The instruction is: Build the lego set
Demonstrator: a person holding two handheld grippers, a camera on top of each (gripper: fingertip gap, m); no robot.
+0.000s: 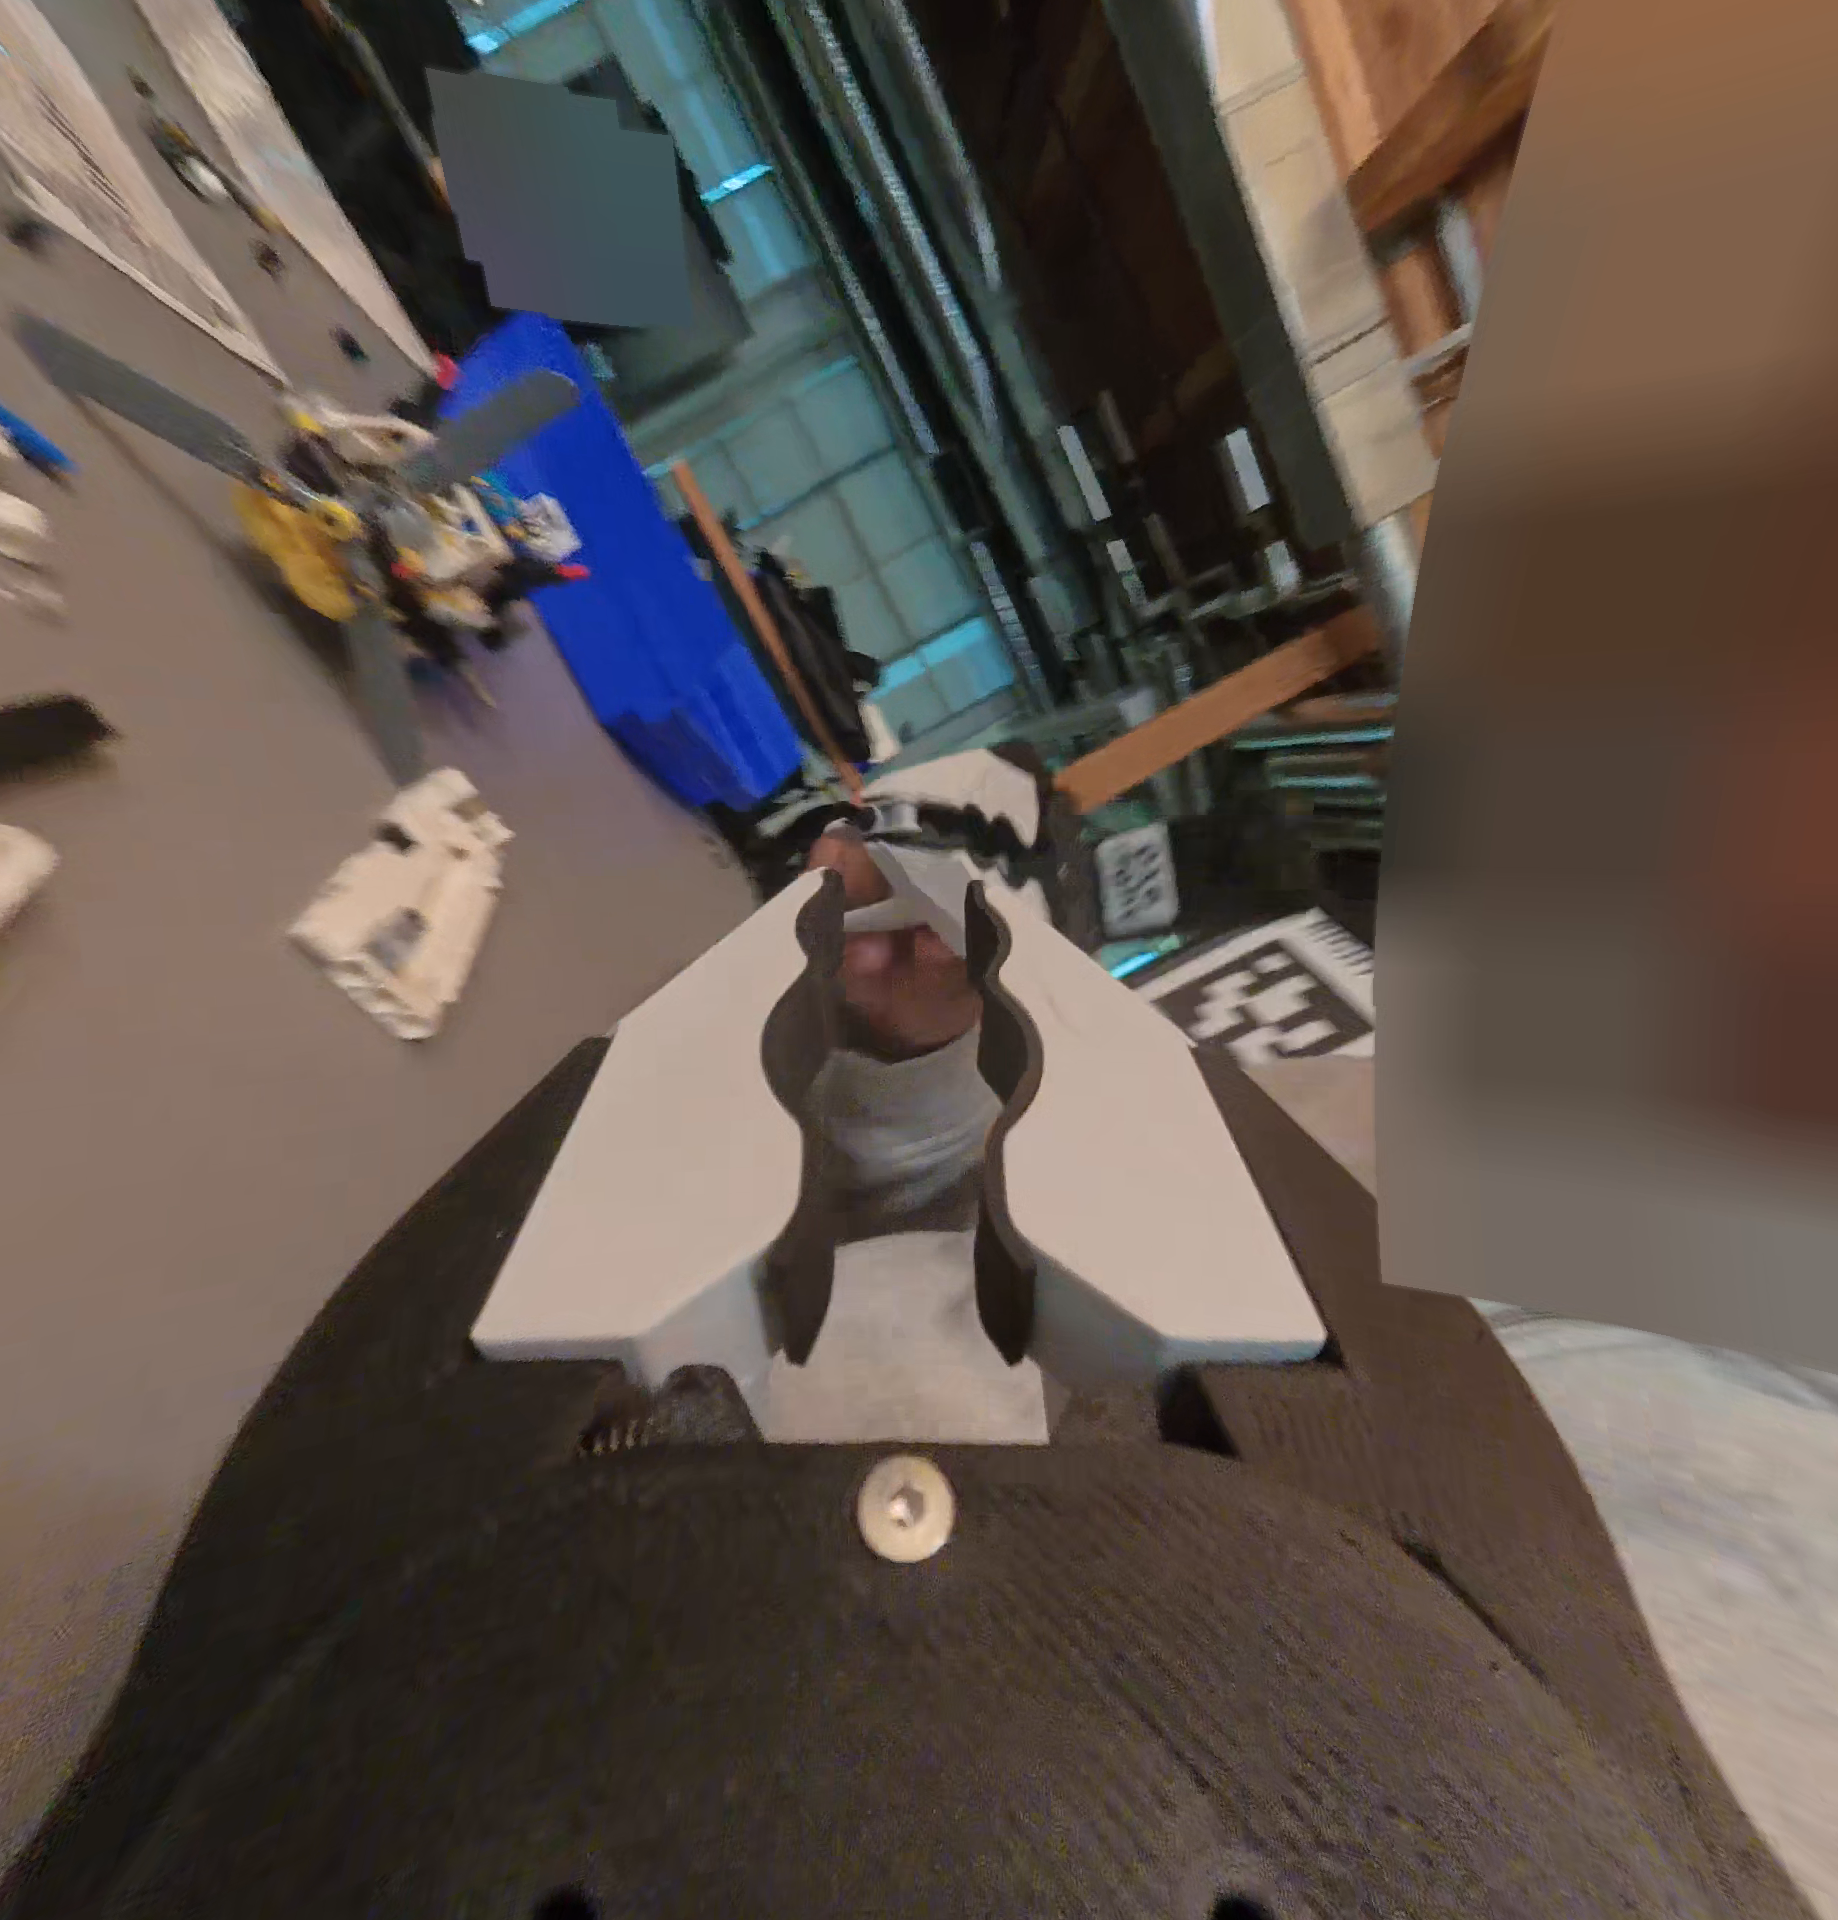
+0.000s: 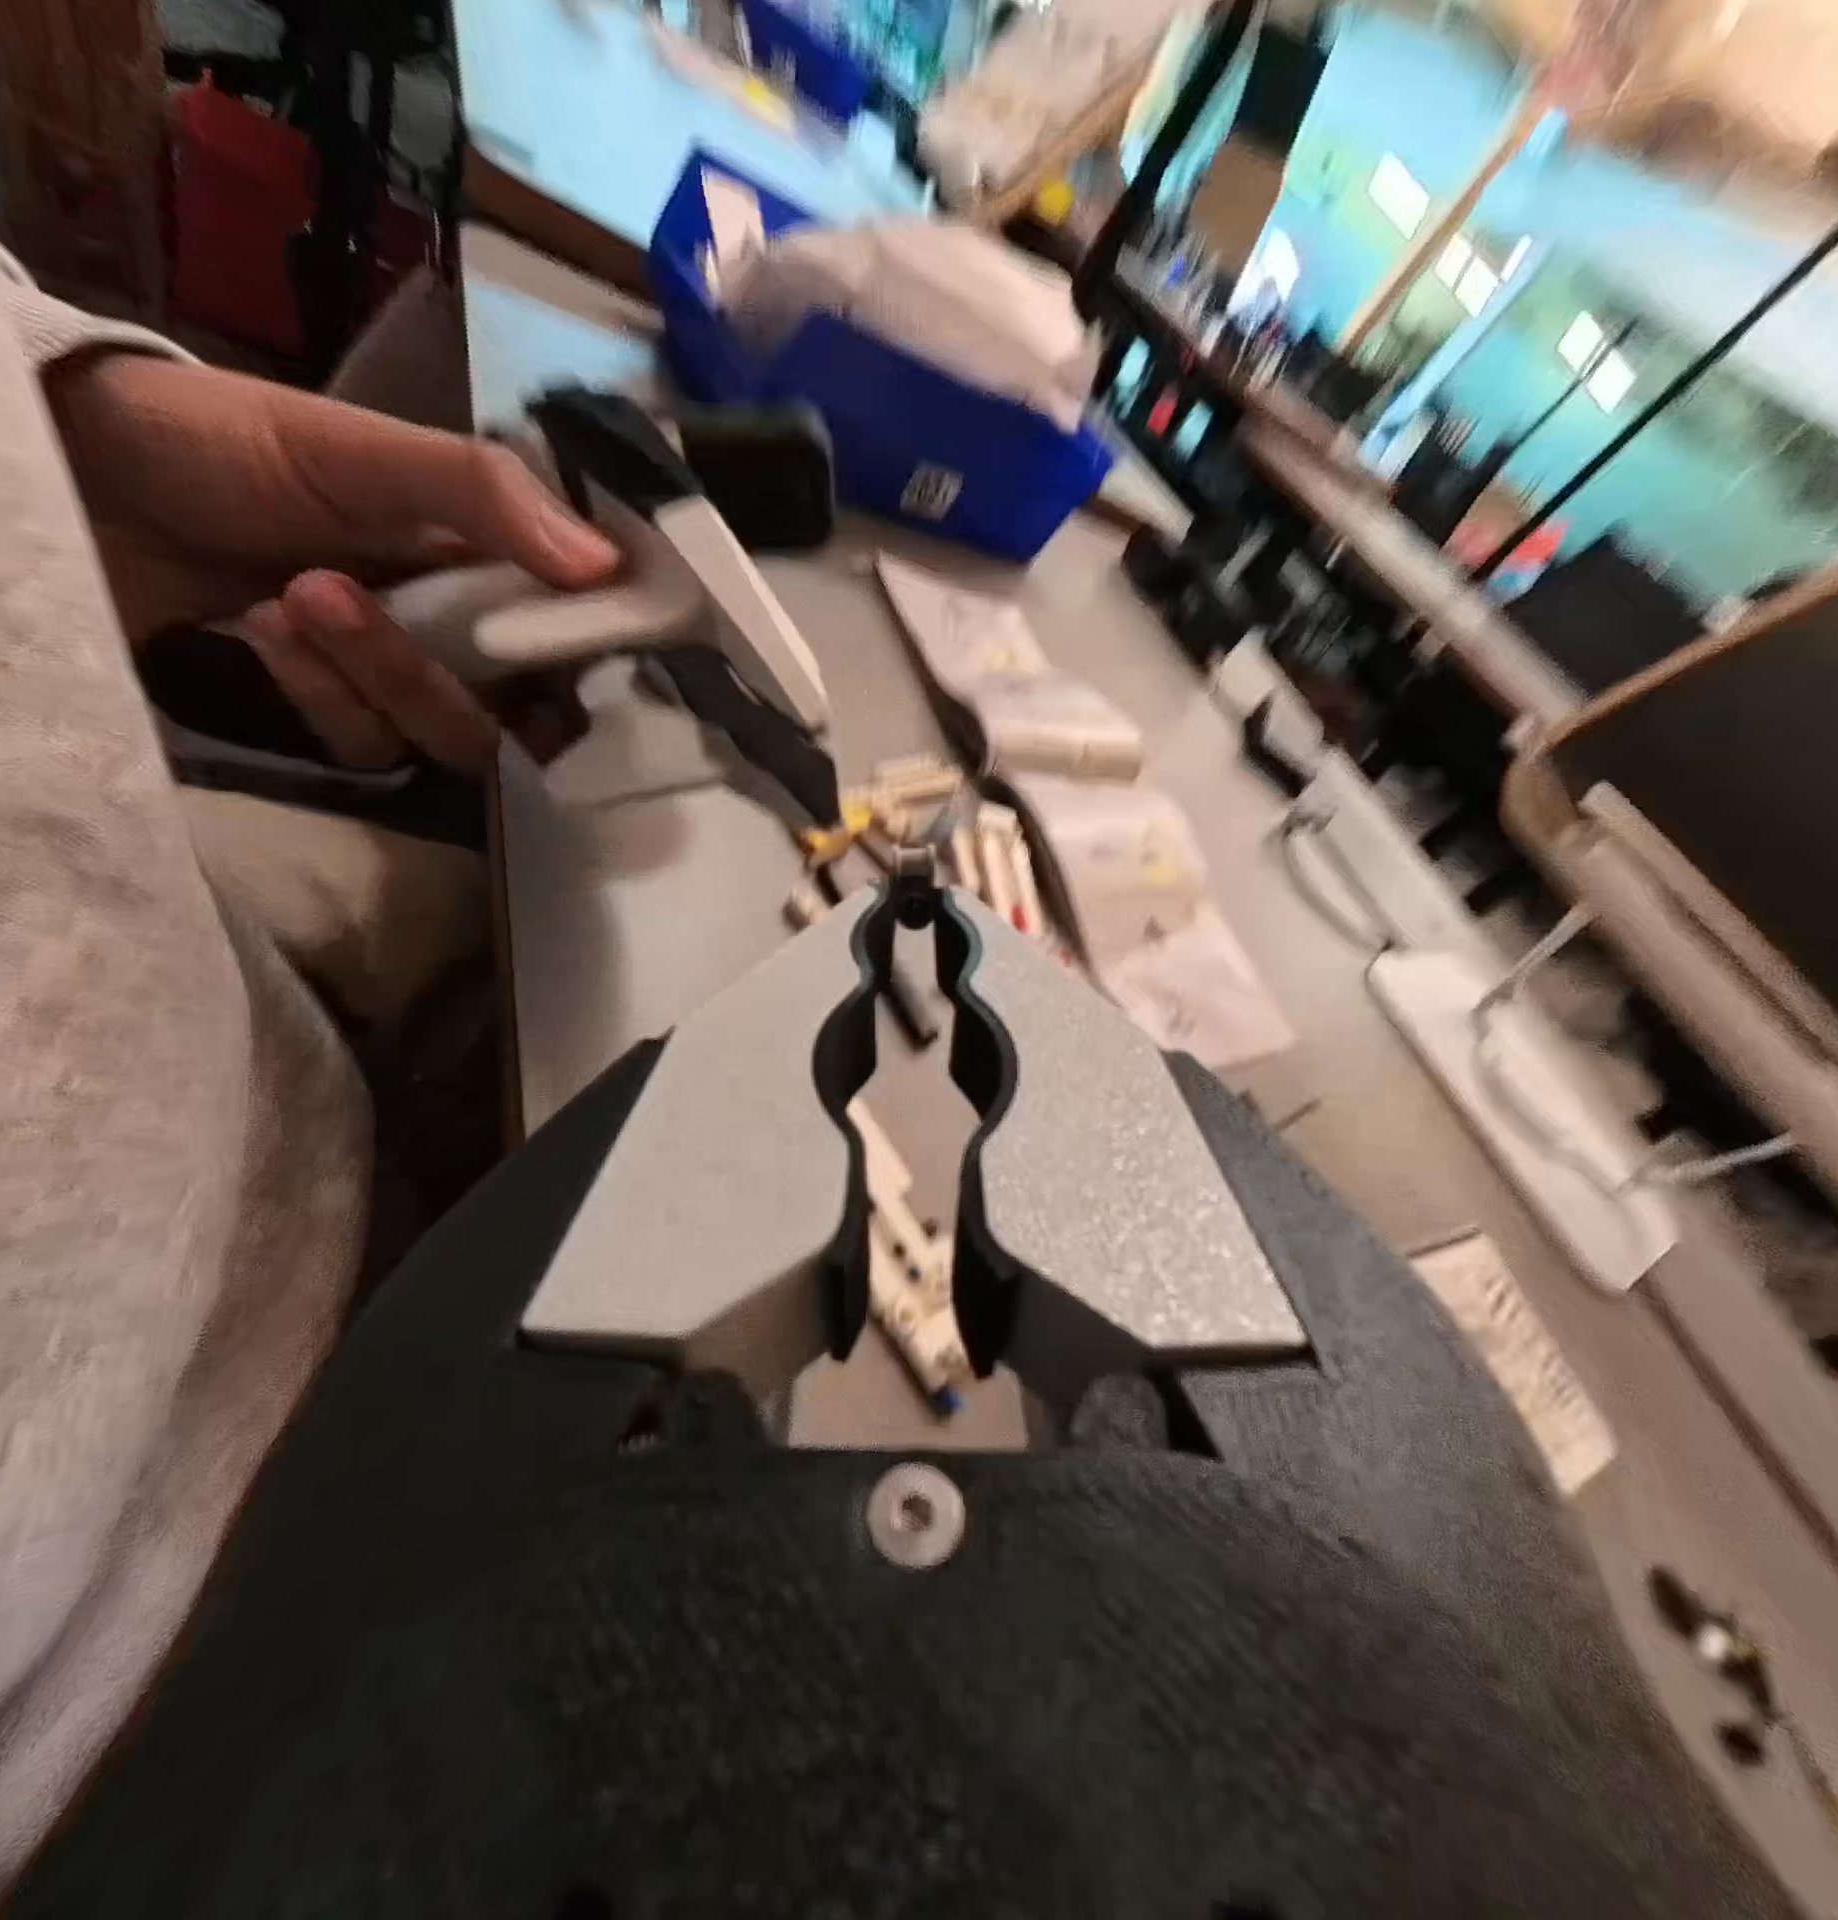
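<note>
On the left of the left wrist view, the grey bench carries a half-built lego helicopter of yellow, white and grey bricks with long grey rotor blades, and nearer, a white brick sub-assembly. A blue plastic bin sits behind them. The left gripper is raised off the bench, jaws released, with nothing between them.

In the right wrist view, a hand at the left holds that other gripper. At centre, the right gripper has its jaws clenched on a small dark lego piece above scattered loose bricks.
</note>
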